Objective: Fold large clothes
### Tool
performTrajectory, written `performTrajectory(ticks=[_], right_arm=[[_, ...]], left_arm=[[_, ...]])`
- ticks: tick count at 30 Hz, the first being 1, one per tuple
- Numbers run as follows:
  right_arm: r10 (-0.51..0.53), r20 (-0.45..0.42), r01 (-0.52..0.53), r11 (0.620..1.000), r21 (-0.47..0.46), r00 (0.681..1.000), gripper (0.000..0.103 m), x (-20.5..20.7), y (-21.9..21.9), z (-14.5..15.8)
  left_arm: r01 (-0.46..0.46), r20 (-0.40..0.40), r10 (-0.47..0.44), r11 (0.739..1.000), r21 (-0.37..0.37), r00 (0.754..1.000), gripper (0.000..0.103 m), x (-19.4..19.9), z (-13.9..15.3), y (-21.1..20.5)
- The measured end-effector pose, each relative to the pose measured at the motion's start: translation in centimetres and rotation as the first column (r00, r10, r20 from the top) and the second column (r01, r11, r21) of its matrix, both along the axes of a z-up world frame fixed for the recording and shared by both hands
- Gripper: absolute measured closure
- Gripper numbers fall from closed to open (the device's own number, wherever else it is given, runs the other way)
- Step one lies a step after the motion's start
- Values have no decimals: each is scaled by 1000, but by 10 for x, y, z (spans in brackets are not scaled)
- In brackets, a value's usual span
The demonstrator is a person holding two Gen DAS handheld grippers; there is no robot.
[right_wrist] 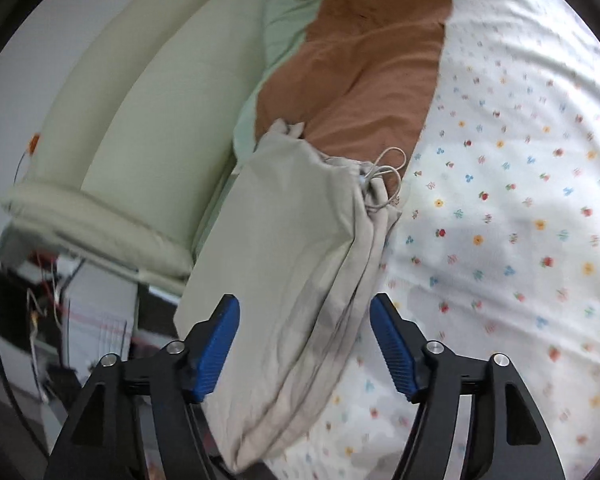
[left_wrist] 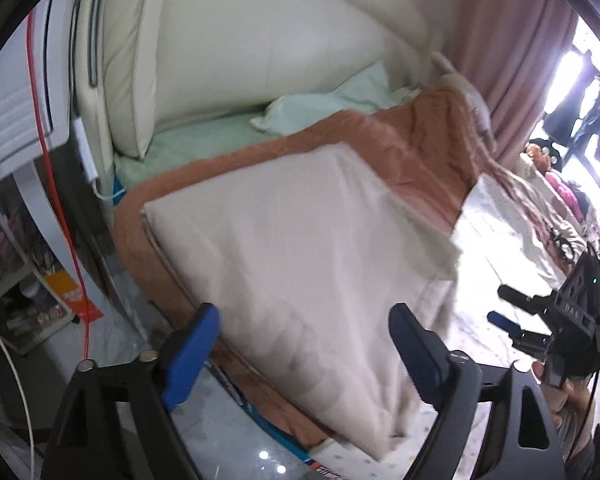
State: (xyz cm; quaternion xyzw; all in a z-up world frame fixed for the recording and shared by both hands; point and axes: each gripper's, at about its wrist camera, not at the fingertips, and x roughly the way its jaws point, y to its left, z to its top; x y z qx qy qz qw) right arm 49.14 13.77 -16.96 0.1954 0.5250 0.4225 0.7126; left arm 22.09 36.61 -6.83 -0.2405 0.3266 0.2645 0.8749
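- Nearest in the left wrist view, the left gripper [left_wrist: 304, 344] stands with its two blue-padded fingers [left_wrist: 188, 360] spread wide; nothing is pinched between them, though the folded garment shows through the gap.
- Nearest in the right wrist view, the right gripper [right_wrist: 305, 344] also has its jaws parted, the blue pads [right_wrist: 216, 352] clear of the cloth on both sides (the fabric runs between them without being pressed).
- The beige garment [right_wrist: 300, 272] lies folded into a long, layered bundle near the bed's edge, its stacked edges facing the floral sheet; a thin white drawstring [right_wrist: 388, 172] loops out at its far end.
- In the left wrist view the same beige garment [left_wrist: 300, 248] appears as a broad pale slab, blurred, resting partly on the brown blanket and partly on the sheet.
- At the right rim of the left wrist view, the right gripper [left_wrist: 508, 308] is seen from the side, held in a hand [left_wrist: 560, 384], its fingers apart above the sheet.
- The floral sheet [right_wrist: 500, 220], white with small coloured flowers, covers the bed to the right of the garment.
- Beyond the garment, a brown blanket [right_wrist: 372, 80] lies rumpled, touching its far end.
- Farther still, a pale green pillow [left_wrist: 324, 108] and green bedsheet [left_wrist: 188, 140] sit against a cream padded headboard [left_wrist: 260, 40].
- To the left, off the bed, a red cable [left_wrist: 56, 184] hangs down beside cluttered shelves; to the far right hangs a pink curtain [left_wrist: 512, 48] next to a bright window.
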Motion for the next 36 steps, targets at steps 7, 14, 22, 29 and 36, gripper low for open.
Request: performTrajectory(ticks=[7, 14, 22, 29, 36], right_arm=[[48, 91, -42, 997, -70, 995, 14, -23, -43, 31], [71, 150, -53, 992, -116, 986, 0, -38, -91, 64], [86, 247, -47, 986, -161, 965, 0, -64, -149, 94], [82, 351, -15, 982, -189, 933, 0, -102, -199, 121], [43, 455, 50, 980, -190, 889, 0, -147, -247, 148]], left_arm=[[19, 52, -20, 1000, 19, 998, 8, -10, 24, -34], [7, 99, -13, 999, 54, 995, 5, -29, 42, -73], [42, 77, -50, 993, 109, 996, 4, -43, 48, -133], [102, 66, -114, 981, 164, 991, 4, -55, 52, -192], [173, 88, -201, 951, 255, 976, 4, -80, 73, -255]])
